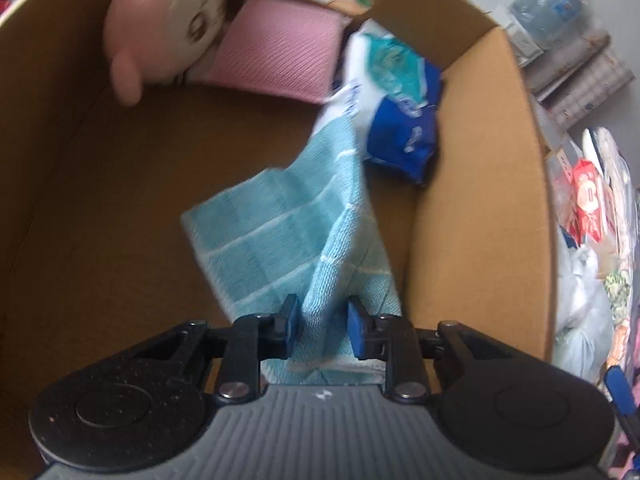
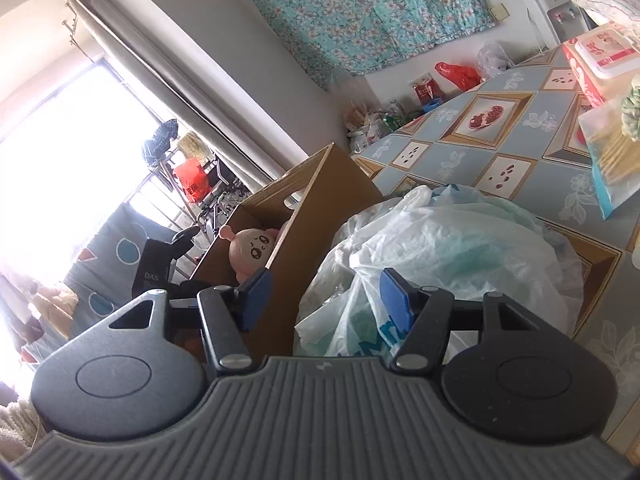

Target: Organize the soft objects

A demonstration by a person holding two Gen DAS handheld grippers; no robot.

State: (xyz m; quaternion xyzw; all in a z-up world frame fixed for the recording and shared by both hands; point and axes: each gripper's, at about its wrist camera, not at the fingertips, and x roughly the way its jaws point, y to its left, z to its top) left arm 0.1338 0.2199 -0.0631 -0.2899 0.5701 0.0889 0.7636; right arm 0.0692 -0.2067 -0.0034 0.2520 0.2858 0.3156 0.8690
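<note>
One teal checked towel (image 1: 280,232), rumpled, draped into cardboard box (image 1: 480,208)

support: patterned tablecloth table (image 2: 516,148) | on it: cardboard box (image 2: 320,184), white plastic bags (image 2: 440,248) (crumpled)

Hand-held gripper (image 1: 324,330): black linkages, blue pads (image 1: 357,330), silver screws, grey ribbed body.
</note>
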